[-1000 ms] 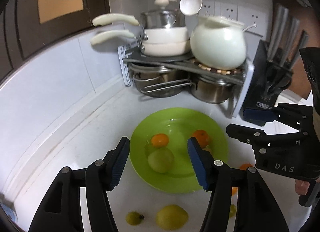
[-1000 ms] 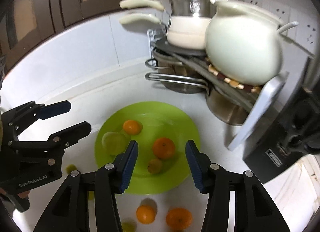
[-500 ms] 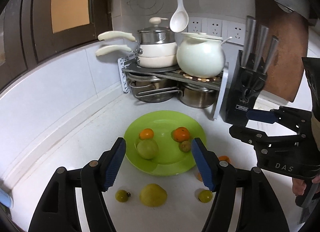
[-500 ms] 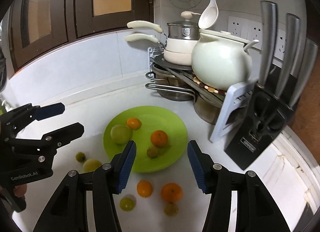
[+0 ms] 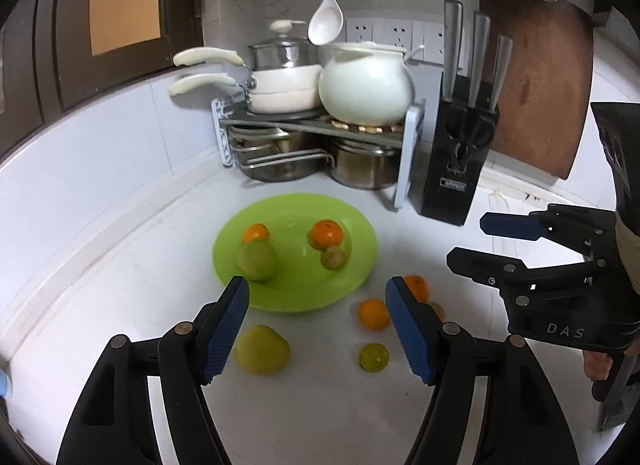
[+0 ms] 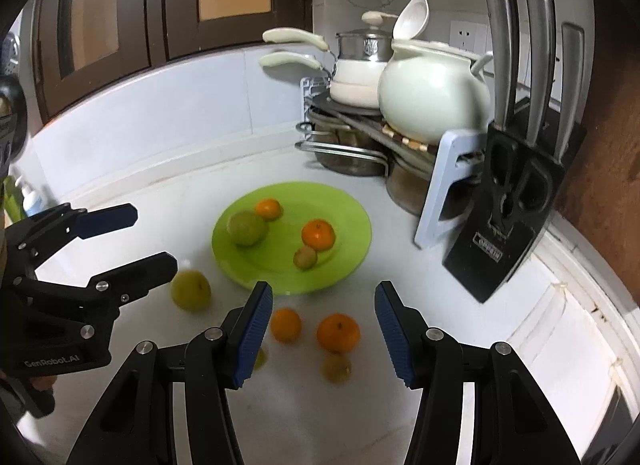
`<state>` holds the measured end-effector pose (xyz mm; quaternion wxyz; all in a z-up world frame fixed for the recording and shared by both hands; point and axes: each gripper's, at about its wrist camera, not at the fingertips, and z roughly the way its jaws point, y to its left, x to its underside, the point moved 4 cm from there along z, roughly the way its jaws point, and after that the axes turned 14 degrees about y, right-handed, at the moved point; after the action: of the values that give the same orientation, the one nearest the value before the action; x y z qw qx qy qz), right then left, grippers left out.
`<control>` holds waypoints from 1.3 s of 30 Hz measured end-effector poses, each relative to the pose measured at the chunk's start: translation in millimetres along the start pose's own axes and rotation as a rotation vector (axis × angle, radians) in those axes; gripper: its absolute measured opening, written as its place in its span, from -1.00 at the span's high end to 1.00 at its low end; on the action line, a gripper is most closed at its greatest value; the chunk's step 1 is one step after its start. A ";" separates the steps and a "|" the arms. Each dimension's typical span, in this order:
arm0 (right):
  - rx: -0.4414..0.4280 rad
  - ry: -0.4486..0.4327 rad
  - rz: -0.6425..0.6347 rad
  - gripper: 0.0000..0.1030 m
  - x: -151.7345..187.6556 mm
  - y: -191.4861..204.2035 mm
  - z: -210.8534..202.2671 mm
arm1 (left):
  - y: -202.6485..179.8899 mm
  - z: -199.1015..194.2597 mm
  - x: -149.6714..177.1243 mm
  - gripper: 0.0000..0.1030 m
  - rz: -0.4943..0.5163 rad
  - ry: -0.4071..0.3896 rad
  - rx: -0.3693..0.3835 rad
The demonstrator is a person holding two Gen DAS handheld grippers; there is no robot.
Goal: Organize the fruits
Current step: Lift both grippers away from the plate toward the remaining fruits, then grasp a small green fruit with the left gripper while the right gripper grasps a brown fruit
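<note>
A: Where do the claws stand?

B: The left gripper [image 5: 318, 329] is empty, its jaws opening; the right gripper [image 6: 324, 331] is parted and bare too. Both hover over the white counter [image 5: 320, 417], pointing down at the loose fruit.

A: What lies nearest?

B: Just past the left claw's left pad sits a yellow-green pear [image 5: 262, 349]; between its pads, a small green fruit [image 5: 373, 357] and an orange [image 5: 373, 313]. Ahead of the right claw lie two oranges [image 6: 338, 332] and a small brownish fruit [image 6: 337, 368].

A: And the goal?

B: Likely the green plate [image 5: 352, 281] just beyond, already holding four fruits. I'd centre one fruit between the pads, come down and close gently, since round fruit may roll.

A: The room?

B: A pot rack [image 5: 316, 125], a knife block [image 5: 458, 169] and a cutting board [image 5: 544, 77] stand well behind the plate, against the tiled wall.
</note>
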<state>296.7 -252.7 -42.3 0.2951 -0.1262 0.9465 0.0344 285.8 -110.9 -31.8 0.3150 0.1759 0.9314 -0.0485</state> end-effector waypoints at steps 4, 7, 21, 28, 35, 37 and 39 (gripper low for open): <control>-0.008 0.032 -0.004 -0.05 10.0 -4.9 8.3 | -8.6 10.7 8.3 -0.36 -0.001 0.013 0.014; -0.007 0.050 -0.012 -0.05 18.5 -7.3 16.1 | -13.4 21.1 14.8 -0.36 0.004 0.038 0.026; -0.043 0.141 -0.013 -0.05 49.0 -18.8 56.7 | -29.8 76.9 41.6 -0.34 -0.019 0.206 0.100; -0.070 0.186 -0.006 -0.04 54.5 -20.1 77.7 | -32.8 96.6 46.5 -0.17 -0.036 0.264 0.111; -0.091 0.207 0.006 0.06 54.5 -20.5 88.3 | -36.4 104.5 44.6 -0.04 -0.041 0.289 0.125; -0.100 0.212 0.009 0.10 54.2 -20.1 90.7 | -39.0 105.5 44.0 0.00 -0.032 0.290 0.126; -0.098 0.215 0.007 0.12 53.8 -19.6 92.9 | -40.5 106.6 43.9 0.05 -0.024 0.291 0.122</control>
<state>310.1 -270.5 -149.1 0.1851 -0.1403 0.9703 0.0678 299.6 -157.1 -144.1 0.1651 0.1886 0.9645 -0.0827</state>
